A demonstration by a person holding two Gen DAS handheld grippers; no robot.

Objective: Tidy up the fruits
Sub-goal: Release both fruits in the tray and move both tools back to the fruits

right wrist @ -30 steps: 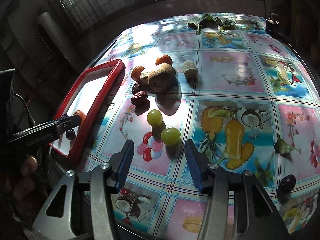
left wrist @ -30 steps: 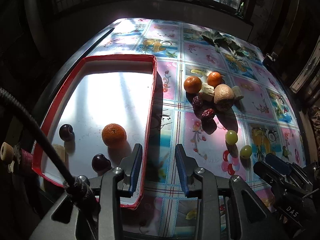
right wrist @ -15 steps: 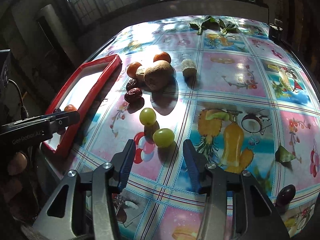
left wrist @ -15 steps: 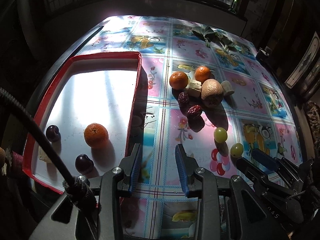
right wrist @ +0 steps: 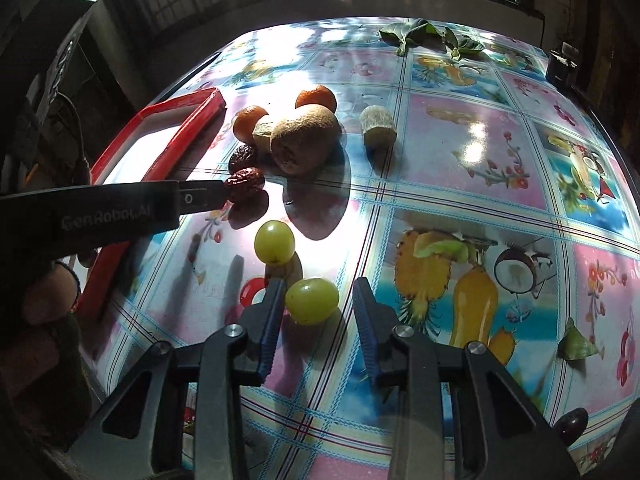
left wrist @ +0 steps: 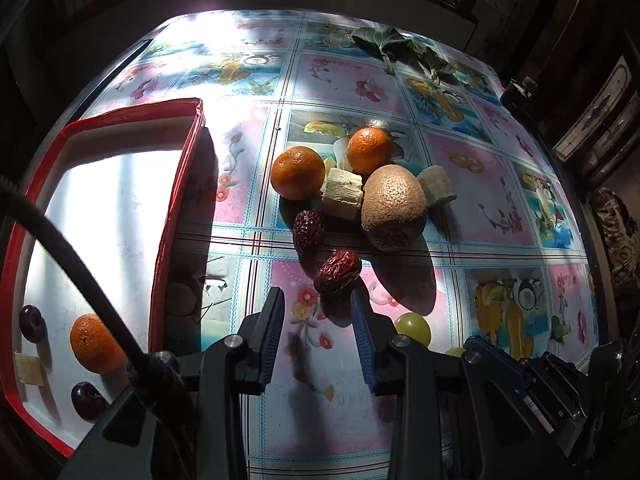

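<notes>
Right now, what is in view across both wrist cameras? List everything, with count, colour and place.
tray: 1, red rim, white floor, table's left
oranges: 3; two in the table pile, one in tray
kiwi: 1, brown, pile
banana pieces: 3, pale; two in pile, one in tray
dates: 2, dark red, near left gripper
grapes: 2, green, near right gripper
plums: 3, dark; two in tray, one at table's near right
leaves: green, far edge
left gripper: open, behind a date
right gripper: closing around a grape

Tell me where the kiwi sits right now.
The kiwi lies on the tablecloth right of the red tray, in the fruit cluster, touching a banana piece, just beyond two red dates.
</notes>
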